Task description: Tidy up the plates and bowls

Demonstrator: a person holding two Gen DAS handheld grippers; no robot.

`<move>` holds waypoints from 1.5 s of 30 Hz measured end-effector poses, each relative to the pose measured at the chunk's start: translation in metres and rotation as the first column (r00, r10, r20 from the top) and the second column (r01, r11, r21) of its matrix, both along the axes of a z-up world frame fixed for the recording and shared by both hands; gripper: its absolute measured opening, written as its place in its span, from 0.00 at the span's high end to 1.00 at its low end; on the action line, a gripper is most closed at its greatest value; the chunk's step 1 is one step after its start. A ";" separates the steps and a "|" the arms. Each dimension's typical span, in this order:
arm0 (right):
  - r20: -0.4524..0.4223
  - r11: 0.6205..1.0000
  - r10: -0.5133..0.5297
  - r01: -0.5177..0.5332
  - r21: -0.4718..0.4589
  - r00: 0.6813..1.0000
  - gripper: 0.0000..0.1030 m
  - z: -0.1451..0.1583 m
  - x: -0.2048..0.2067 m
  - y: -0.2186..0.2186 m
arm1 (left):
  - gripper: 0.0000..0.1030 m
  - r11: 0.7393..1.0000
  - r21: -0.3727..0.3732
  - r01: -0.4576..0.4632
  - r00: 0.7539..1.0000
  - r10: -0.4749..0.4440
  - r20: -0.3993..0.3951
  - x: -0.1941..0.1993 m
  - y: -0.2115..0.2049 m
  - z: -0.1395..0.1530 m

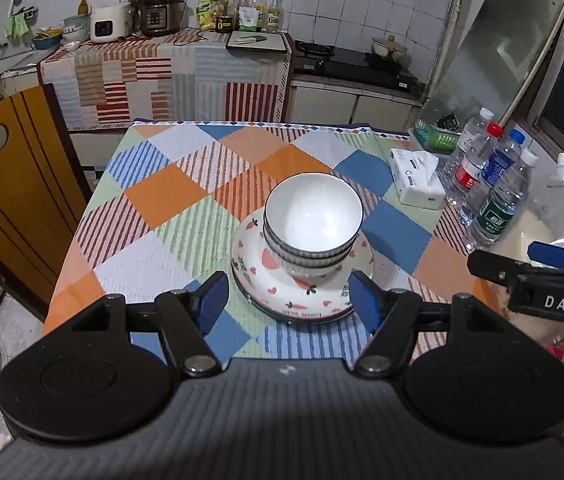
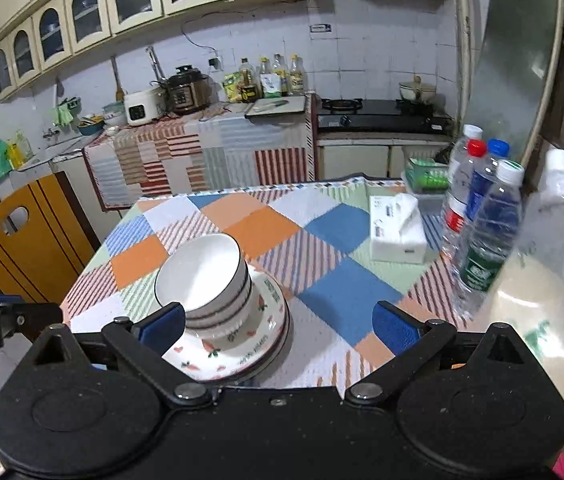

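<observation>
Bowls [image 1: 313, 226], three nested w/ dark rims, sit on a stack of plates [image 1: 301, 280] printed w/ hearts and carrots, mid-bench on the checked cloth [image 1: 186, 200]. Looks sorted already, so the step left, I reckon, is squaring the pile or just backing off.

My left hand-held gripper [image 1: 289, 300] is spread wide, empty, blue pads either side of the plates' near rim, apart from it as far as I can tell. My right hand-held gripper [image 2: 280, 322] is also spread and empty; its left pad sits in front of the bowls, the rest over bare cloth to the right of the pile.

To do it well: nudge at plate-rim level, not at the bowls, since they're top-heavy and lean a bit. Keep the pads low and level, go slow, and stay clear of the water bottles [image 2: 481, 220] and tissue pack [image 2: 395, 232] on the right.

Writing: "DAS" on the right tool's body. Plate rim has lettering, too blurred to read. Bottle labels aren't legible.
</observation>
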State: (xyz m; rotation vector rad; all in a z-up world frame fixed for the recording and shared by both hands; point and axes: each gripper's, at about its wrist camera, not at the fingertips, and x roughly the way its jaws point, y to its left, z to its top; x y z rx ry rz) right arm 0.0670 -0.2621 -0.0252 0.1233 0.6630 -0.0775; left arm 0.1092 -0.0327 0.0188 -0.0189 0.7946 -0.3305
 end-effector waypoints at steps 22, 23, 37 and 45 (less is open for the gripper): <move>-0.088 0.983 -0.046 0.030 -0.179 0.995 0.01 -0.003 -0.048 0.049 | 0.32 0.996 0.062 -0.069 0.997 0.067 0.041 -0.036 0.028 -0.024; -0.092 0.984 -0.045 0.029 -0.178 0.995 0.01 -0.004 -0.048 0.049 | 0.32 0.996 0.061 -0.067 0.997 0.064 0.042 -0.037 0.028 -0.025; -0.100 0.984 -0.068 0.050 -0.169 0.993 0.01 -0.011 -0.055 0.050 | 0.26 0.995 0.067 -0.076 0.996 0.073 0.044 -0.042 0.026 -0.033; -0.059 0.984 -0.056 0.045 -0.173 0.997 0.01 -0.012 -0.060 0.055 | 0.19 0.993 0.075 -0.089 0.995 0.086 0.042 -0.047 0.022 -0.034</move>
